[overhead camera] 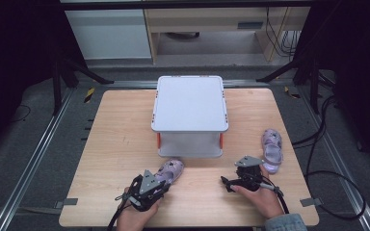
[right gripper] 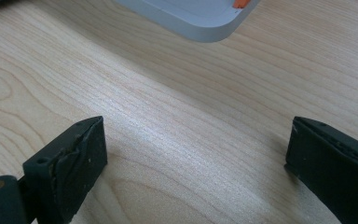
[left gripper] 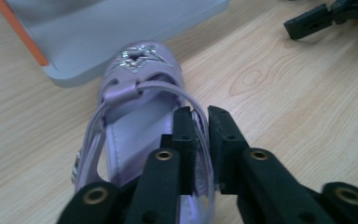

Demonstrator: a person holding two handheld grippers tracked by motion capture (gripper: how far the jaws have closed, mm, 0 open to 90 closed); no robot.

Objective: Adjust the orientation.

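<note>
A lilac child's sandal (overhead camera: pixel 172 168) with a glittery star on its toe lies on the wooden table (overhead camera: pixel 115 159), toe against the foot of a white two-level stand (overhead camera: pixel 189 103). In the left gripper view the sandal (left gripper: pixel 135 93) lies straight ahead. My left gripper (left gripper: pixel 203 114) has its jaws a narrow gap apart around the thin heel strap, without pressing it. From above, the left gripper (overhead camera: pixel 162 183) is at the sandal's heel. My right gripper (overhead camera: pixel 247 174) rests near the front edge, and its jaws (right gripper: pixel 196 158) stand wide open over bare wood.
A second lilac sandal (overhead camera: pixel 272 150) lies to the right of the stand, just beyond the right gripper. The stand's base corner (right gripper: pixel 191 14) has orange posts (left gripper: pixel 21 32). One jaw of the right gripper (left gripper: pixel 307 23) appears far off in the left gripper view.
</note>
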